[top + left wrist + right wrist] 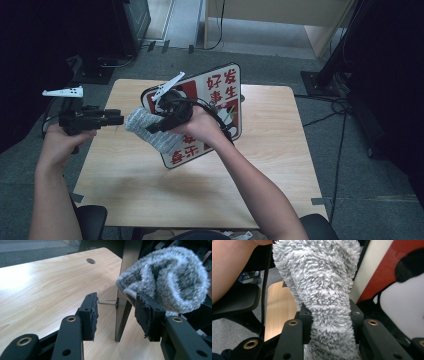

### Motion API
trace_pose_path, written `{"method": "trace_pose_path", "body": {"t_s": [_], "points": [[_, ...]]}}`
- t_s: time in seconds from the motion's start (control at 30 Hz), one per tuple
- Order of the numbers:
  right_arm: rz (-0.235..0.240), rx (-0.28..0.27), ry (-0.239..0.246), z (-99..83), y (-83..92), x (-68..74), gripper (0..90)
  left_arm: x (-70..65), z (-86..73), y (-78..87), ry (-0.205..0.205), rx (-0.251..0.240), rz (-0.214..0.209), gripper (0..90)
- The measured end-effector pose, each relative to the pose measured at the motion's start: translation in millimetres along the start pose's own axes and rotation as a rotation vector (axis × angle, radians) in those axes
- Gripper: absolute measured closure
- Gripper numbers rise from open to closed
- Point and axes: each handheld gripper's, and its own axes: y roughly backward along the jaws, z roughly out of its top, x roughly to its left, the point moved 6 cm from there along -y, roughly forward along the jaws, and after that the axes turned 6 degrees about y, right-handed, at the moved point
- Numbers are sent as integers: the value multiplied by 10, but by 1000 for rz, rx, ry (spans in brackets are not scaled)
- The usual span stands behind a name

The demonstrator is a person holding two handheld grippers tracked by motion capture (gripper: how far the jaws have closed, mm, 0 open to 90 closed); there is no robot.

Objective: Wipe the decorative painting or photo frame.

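A fluffy grey striped sock (141, 124) hangs above the left part of the wooden table (280, 165). My right gripper (154, 128) is shut on it. In the right gripper view the sock (319, 277) bulges up from between the two jaws of that gripper (329, 312). My left gripper (120, 119) points at the sock from the left, held level and open. In the left gripper view its jaws (117, 302) stand apart, and the sock's rolled edge (170, 277) lies just above the right-hand pad (146, 312).
A white sign board (220, 100) with red characters stands propped on the table behind the sock, its thin edge (125, 277) close past the left jaws. A wire clip (107, 302) sticks out of it. A black chair (234, 300) and floor cables (330, 115) surround the table.
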Motion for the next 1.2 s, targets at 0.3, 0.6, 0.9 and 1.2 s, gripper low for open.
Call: {"method": "trace_pose_path", "body": {"t_s": [0.3,0.6,0.9,1.2], "points": [[9,7,-19,-130,-64,4,668,-38,29,-106,11,22,-15,532],[6,16,-23,-233,-90,2,668,-75,80,-205,-4,30,-29,539],[5,29,-25,-303,-139,11,668,-116,169,-330,-8,35,-55,542],[2,36,-29,-356,-166,22,667,-183,271,-471,-30,46,-101,543]]}}
